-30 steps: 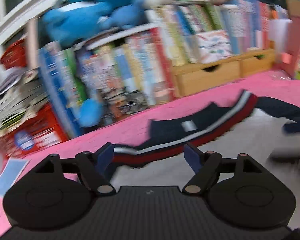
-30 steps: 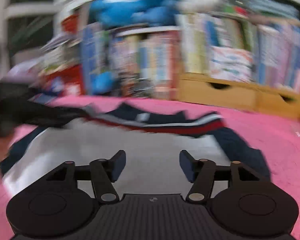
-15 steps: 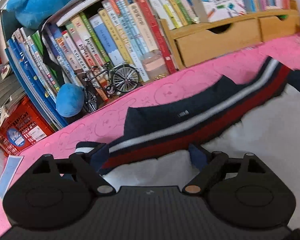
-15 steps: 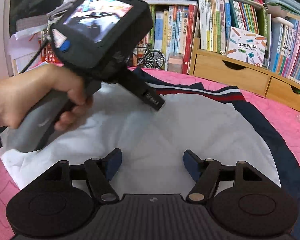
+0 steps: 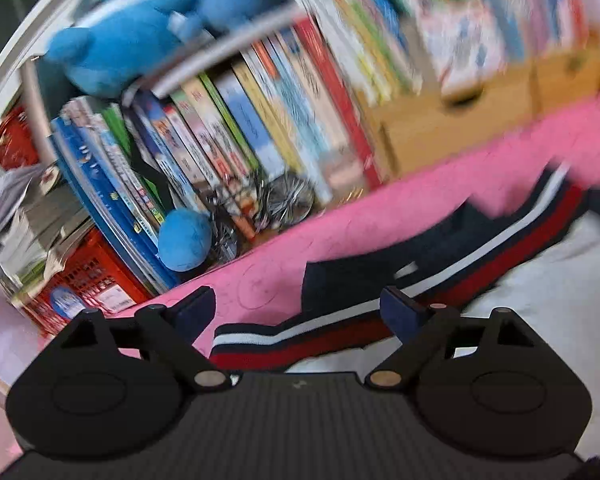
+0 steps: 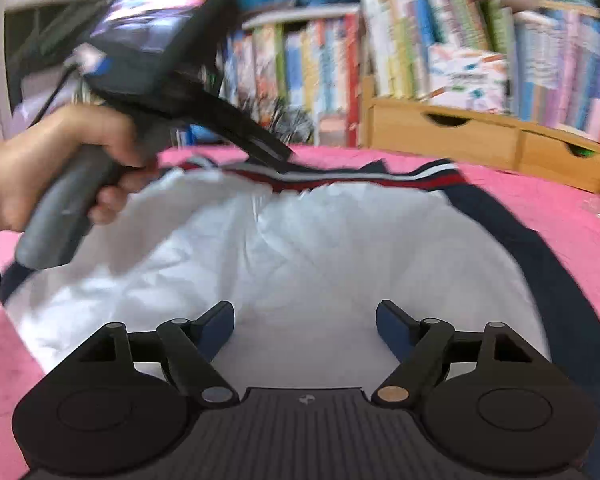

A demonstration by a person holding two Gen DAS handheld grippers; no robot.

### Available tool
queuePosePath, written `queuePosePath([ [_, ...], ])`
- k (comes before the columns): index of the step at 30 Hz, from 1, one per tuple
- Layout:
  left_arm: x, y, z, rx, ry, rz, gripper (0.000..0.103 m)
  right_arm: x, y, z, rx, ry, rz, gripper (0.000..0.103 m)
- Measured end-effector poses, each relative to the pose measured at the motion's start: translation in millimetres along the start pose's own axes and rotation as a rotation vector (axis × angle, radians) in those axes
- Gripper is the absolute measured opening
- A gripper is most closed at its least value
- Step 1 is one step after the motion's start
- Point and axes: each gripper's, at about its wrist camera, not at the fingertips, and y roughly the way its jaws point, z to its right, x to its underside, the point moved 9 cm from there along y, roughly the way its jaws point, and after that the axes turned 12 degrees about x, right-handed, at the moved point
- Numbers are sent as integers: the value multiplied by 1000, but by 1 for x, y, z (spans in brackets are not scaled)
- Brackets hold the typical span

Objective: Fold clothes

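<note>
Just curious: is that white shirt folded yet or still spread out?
Spread out: the white shirt lies open across the pink cover, striped collar at the far edge.

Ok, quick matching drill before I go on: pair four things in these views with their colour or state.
Things:
1. striped band of the garment
2. cover under the garment
3. right tongs
4. plush toy above the books

Colour or state:
A. blue
B. open, over the white fabric
C. pink
D. navy, white and red

Pairs: 1-D, 2-C, 3-B, 4-A
</note>
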Motion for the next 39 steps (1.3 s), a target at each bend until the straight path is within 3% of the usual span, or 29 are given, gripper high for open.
queuePosePath([
  [4,28,-61,4,19,-43,87,94,12,-47,23,47,142,45,90],
  [8,81,-104,24,51,-119,141,94,37,-72,67,105,385,20,90],
  [11,101,-115,44,35,-94,143,94,57,-75,100,106,570,-25,90],
  [14,114,-115,63,19,-48,119,94,66,-75,118,100,653,-18,89],
  [20,126,-96,86,-35,52,22,96,70,-71,130,87,702,8,89],
  [31,130,-94,85,-31,50,12,97,56,-43,153,69,799,32,87],
  [34,131,-93,84,-21,38,10,97,51,-33,157,72,811,25,81],
  [35,131,-93,84,-20,36,9,97,51,-31,154,56,811,11,72],
  [37,131,-93,83,-15,28,8,97,51,-35,139,-26,789,-22,62],
  [39,132,-92,83,-6,15,6,97,52,-42,126,-65,761,-8,62],
])
